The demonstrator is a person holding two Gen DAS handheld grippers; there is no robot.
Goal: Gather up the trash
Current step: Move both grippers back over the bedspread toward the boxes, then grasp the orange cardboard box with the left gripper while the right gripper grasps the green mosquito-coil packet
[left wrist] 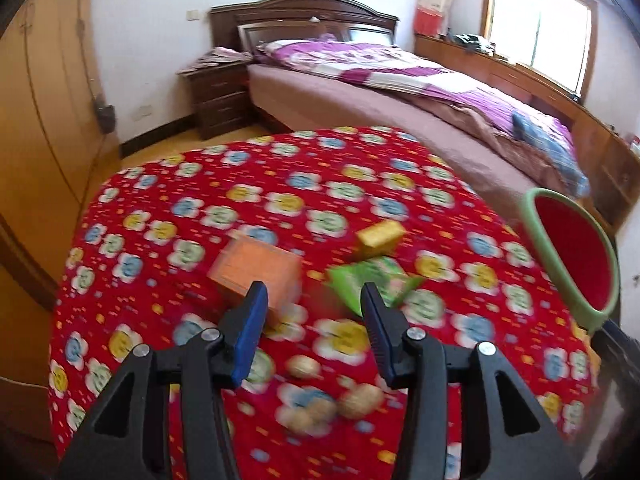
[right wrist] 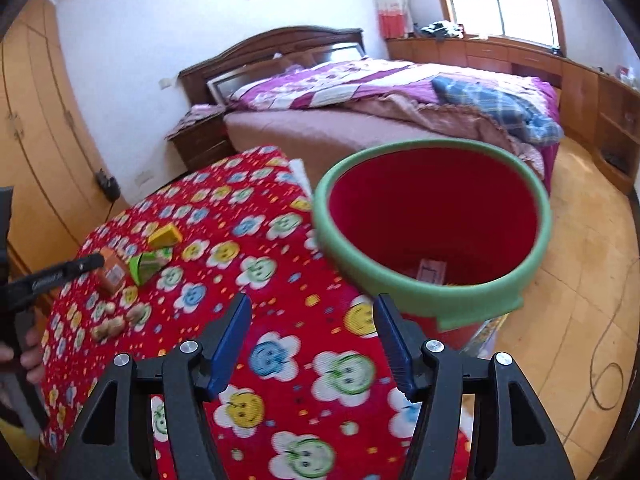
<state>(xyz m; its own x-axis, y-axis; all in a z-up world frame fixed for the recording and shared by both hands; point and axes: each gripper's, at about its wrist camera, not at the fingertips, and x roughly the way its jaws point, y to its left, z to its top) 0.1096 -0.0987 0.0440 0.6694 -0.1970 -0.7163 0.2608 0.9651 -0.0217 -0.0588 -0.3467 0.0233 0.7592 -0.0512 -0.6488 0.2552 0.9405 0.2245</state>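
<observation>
Both my jaws stand apart with nothing between them. My left gripper (left wrist: 314, 300) hangs over the red flower-print cloth (left wrist: 280, 184) on the table, aimed at the litter. Going left to right there: an orange cardboard box (left wrist: 256, 270) just past my left pad, a green foil wrapper (left wrist: 372, 282) just past my right pad, and behind that a small yellow box (left wrist: 380, 238). Nearer to me lie about 3 tan, walnut-like nuts (left wrist: 356, 400), blurred, so I cannot be sure of the count.

Further right, my right gripper (right wrist: 312, 330) is empty too, hovering over the cloth's near edge just beside the red bin with a green rim (right wrist: 400, 284), which stands off the table's right side. At the bin's bottom I see 1 flat brownish scrap (right wrist: 432, 270); what it is I cannot tell.

My judgement: the job is barely begun. 1 piece seems binned, while the 2 boxes, the wrapper and the nuts all wait on the cloth. The orange box or the wrapper looks the likeliest next pick for my left gripper.
</observation>
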